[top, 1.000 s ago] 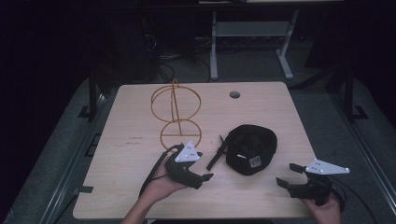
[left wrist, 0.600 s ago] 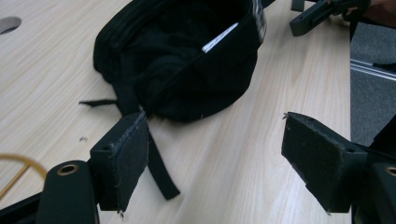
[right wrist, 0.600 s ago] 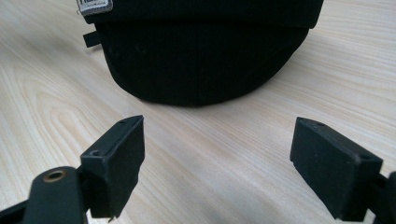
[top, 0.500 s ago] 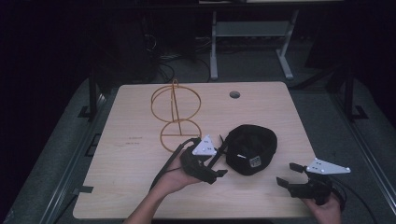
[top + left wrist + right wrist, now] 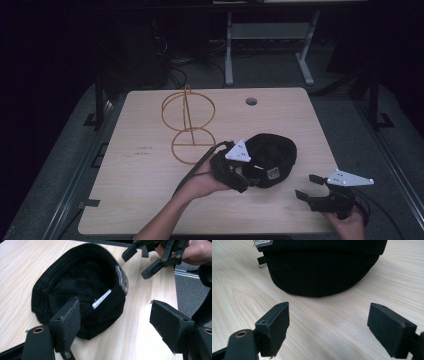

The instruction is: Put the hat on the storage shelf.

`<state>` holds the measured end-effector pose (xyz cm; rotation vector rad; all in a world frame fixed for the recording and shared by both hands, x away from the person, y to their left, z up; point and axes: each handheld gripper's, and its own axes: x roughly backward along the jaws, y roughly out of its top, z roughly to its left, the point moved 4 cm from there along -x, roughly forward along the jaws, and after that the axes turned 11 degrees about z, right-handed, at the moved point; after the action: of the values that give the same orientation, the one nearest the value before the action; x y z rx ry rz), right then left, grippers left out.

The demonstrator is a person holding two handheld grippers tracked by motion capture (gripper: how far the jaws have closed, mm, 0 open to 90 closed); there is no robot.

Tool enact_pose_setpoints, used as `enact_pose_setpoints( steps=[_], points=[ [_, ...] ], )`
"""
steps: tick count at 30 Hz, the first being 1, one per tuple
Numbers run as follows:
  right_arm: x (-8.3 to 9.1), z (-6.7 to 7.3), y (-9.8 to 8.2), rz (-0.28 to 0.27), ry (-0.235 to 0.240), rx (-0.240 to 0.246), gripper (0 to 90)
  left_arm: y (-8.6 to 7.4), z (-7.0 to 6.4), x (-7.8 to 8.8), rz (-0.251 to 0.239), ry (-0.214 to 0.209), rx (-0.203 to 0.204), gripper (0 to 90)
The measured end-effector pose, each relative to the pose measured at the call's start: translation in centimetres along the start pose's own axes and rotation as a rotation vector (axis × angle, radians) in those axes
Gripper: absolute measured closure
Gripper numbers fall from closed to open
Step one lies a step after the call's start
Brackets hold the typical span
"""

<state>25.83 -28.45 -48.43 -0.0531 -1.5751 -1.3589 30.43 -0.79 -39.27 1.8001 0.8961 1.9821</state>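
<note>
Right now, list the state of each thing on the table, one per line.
black cap: upside down on the table, opening up, ungripped.
left claw: open, one jaw over the cap's rim.
right claw: open, apart from the cap.
wire stand: upright, untouched.

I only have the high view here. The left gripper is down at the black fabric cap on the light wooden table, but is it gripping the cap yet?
Observer: No. In the left gripper view the left gripper has its jaws wide apart. One stands in front of the black fabric cap's near edge, the other over the bare light wooden table.
Operator: Which way up is the cap?
Observer: Opening upward; a white label shows inside it.
Operator: And the right gripper?
Observer: The right gripper is open too, with bare table between its jaws and the cap.
</note>
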Motion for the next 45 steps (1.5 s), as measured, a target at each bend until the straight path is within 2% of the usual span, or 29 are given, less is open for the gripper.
enact_pose_setpoints(
  steps=[4, 10, 13, 15, 16, 18, 19, 23, 26, 27, 28, 30, 32, 38, 40, 42, 43, 44, 45],
  points=[
    [0.0, 0.0, 0.0, -0.002, 0.002, -0.004, 17.5, 0.9, 0.1, -0.6, 0.020, -0.013, -0.021, 24.6],
    [0.1, -0.2, -0.1, -0.005, 0.001, -0.007, 17.5, 1.9, 0.2, -2.4, 0.084, -0.033, -0.068, 25.9],
    [0.2, -0.2, -0.1, -0.010, 0.002, -0.009, 17.5, 2.2, 0.3, -3.9, 0.117, -0.054, -0.065, 29.2],
    [0.2, -0.3, -0.1, -0.011, 0.003, -0.009, 17.5, 2.2, 0.4, -4.2, 0.122, -0.064, -0.063, 31.6],
    [0.2, -0.3, -0.1, -0.010, 0.004, -0.013, 17.5, 2.2, 0.4, -4.7, 0.148, -0.072, -0.075, 32.5],
    [0.2, -0.3, -0.1, -0.009, 0.007, -0.010, 17.6, 2.2, 0.4, -4.9, 0.161, -0.075, -0.081, 33.0],
    [0.2, -0.4, -0.1, -0.006, 0.008, -0.007, 17.7, 2.1, 0.4, -5.2, 0.168, -0.081, -0.092, 38.7],
    [0.2, -0.4, -0.1, -0.010, 0.008, -0.004, 17.7, 1.8, 1.0, -5.6, 0.182, -0.077, -0.099, 48.9],
    [0.2, -0.4, -0.1, -0.007, 0.008, -0.005, 17.7, 1.8, 1.1, -5.7, 0.191, -0.087, -0.110, 52.3],
    [0.2, -0.4, -0.1, -0.005, 0.009, -0.004, 17.7, 1.8, 1.1, -5.7, 0.193, -0.088, -0.125, 55.9],
    [0.1, -0.3, -0.1, -0.004, 0.011, -0.003, 17.7, 1.9, 1.0, -5.6, 0.188, -0.095, -0.141, 65.1],
    [0.1, -0.3, -0.1, 0.001, 0.010, -0.003, 17.9, 2.2, 1.0, -5.7, 0.190, -0.101, -0.152, 73.3],
    [0.0, -0.2, -0.1, 0.005, 0.015, 0.003, 19.5, 2.5, 0.9, -5.7, 0.183, -0.106, -0.158, 77.6],
    [0.1, 0.0, 0.0, -0.003, 0.025, 0.010, 20.8, 3.3, 0.9, -5.7, 0.178, -0.110, -0.153, 80.1],
    [0.2, 0.0, 0.0, -0.007, 0.021, 0.009, 20.2, 3.8, 1.1, -5.2, 0.160, -0.110, -0.139, 80.3],
    [0.2, 0.0, 0.1, -0.012, 0.030, 0.004, 19.8, 4.4, 1.6, -4.0, 0.114, -0.115, -0.113, 80.5],
    [0.2, 0.0, 0.1, -0.012, 0.030, 0.004, 19.8, 4.4, 1.6, -4.0, 0.114, -0.115, -0.113, 80.6],
    [0.4, 0.2, 0.2, -0.029, 0.039, 0.002, 19.5, 4.8, 1.9, -3.1, 0.082, -0.117, -0.090, 80.6],
    [0.4, 0.2, 0.2, -0.029, 0.039, 0.002, 19.5, 4.8, 1.9, -3.1, 0.082, -0.117, -0.090, 80.6]
  ],
)
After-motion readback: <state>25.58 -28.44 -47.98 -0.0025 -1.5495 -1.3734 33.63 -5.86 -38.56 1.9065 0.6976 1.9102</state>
